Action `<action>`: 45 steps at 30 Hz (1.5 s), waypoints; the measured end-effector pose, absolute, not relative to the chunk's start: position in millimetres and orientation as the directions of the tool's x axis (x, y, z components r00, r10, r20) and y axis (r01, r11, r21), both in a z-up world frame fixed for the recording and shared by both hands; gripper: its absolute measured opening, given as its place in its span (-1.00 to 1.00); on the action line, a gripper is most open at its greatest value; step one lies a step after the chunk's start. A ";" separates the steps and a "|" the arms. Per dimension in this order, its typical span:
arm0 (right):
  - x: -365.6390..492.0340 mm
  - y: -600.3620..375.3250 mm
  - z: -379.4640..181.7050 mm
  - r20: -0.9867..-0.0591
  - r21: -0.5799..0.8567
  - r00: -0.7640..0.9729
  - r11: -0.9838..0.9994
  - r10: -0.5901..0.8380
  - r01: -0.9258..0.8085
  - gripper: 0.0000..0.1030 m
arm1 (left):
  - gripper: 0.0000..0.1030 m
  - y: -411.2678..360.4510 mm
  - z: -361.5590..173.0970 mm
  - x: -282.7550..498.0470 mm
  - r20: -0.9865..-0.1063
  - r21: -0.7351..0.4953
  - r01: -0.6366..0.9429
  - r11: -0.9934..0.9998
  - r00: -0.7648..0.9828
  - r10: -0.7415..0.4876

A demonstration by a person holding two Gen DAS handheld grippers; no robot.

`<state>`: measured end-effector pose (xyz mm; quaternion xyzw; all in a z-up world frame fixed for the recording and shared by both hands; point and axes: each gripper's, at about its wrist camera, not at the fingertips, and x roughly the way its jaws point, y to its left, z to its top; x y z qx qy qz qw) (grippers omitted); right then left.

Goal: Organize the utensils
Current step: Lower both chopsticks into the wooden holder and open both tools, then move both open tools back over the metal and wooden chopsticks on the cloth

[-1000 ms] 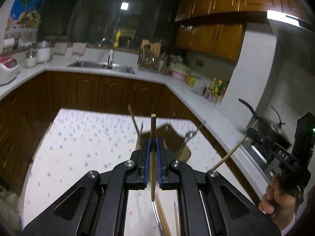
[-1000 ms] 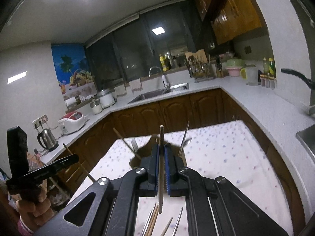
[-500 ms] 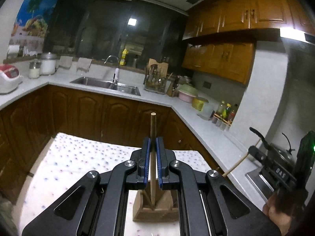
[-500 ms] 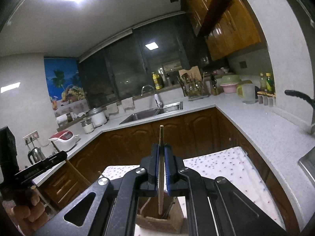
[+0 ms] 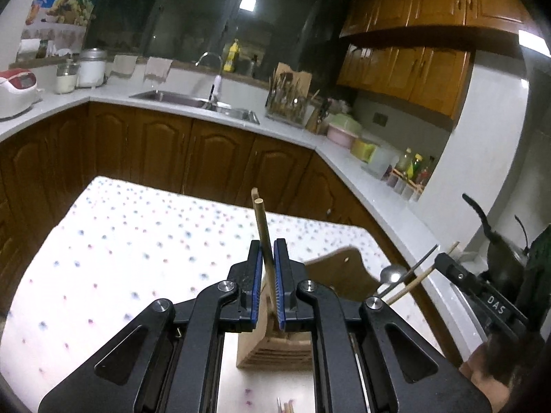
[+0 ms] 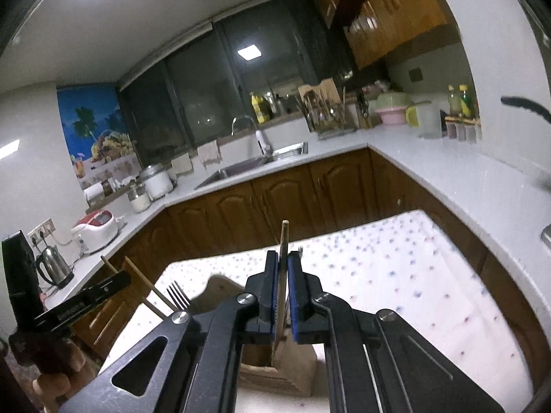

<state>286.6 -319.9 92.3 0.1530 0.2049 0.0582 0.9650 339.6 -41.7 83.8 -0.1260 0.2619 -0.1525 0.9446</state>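
Note:
A wooden utensil holder [image 5: 275,347] stands on the dotted tablecloth [image 5: 137,241], just below both grippers; it also shows in the right wrist view [image 6: 275,364]. My left gripper [image 5: 266,251] has its jaws slightly apart around a wooden chopstick [image 5: 262,227] that leans with its lower end in the holder. My right gripper [image 6: 283,261] has narrow jaws around another chopstick [image 6: 283,241] whose lower end reaches into the holder. A spoon [image 5: 392,273], a fork [image 6: 177,294] and more chopsticks stand in the holder.
Brown cabinets and a white counter with a sink [image 5: 196,101] run behind the table. A cutlery rack [image 5: 289,103], jars, a rice cooker [image 6: 96,229] and a kettle [image 6: 55,266] sit on the counter. Loose chopstick ends [image 5: 284,408] lie on the table near me.
Both grippers have tilted down and lowered their chopsticks into the holder. The left jaws have loosened and its chopstick now leans left.

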 end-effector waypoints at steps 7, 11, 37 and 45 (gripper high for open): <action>291.0 -318.2 83.6 -0.404 0.324 0.897 0.945 0.182 -0.045 -0.89 | -0.87 -46.9 82.1 341.5 -0.465 -0.300 0.223 0.927 0.815 -0.347; 290.6 -318.1 83.5 -0.402 0.324 0.897 0.945 0.183 -0.047 -0.89 | -0.86 -46.8 82.2 342.5 -0.465 -0.298 0.221 0.929 0.816 -0.343; 217.6 -328.9 85.4 -0.299 0.409 0.937 0.911 0.181 -0.045 0.92 | 0.69 -10.5 67.8 275.1 -0.493 -0.316 0.141 0.938 0.820 -0.290; 180.4 -330.4 58.2 -0.370 0.412 0.910 0.911 0.189 -0.022 0.93 | 0.70 -4.9 48.3 239.8 -0.537 -0.314 0.120 0.942 0.796 -0.281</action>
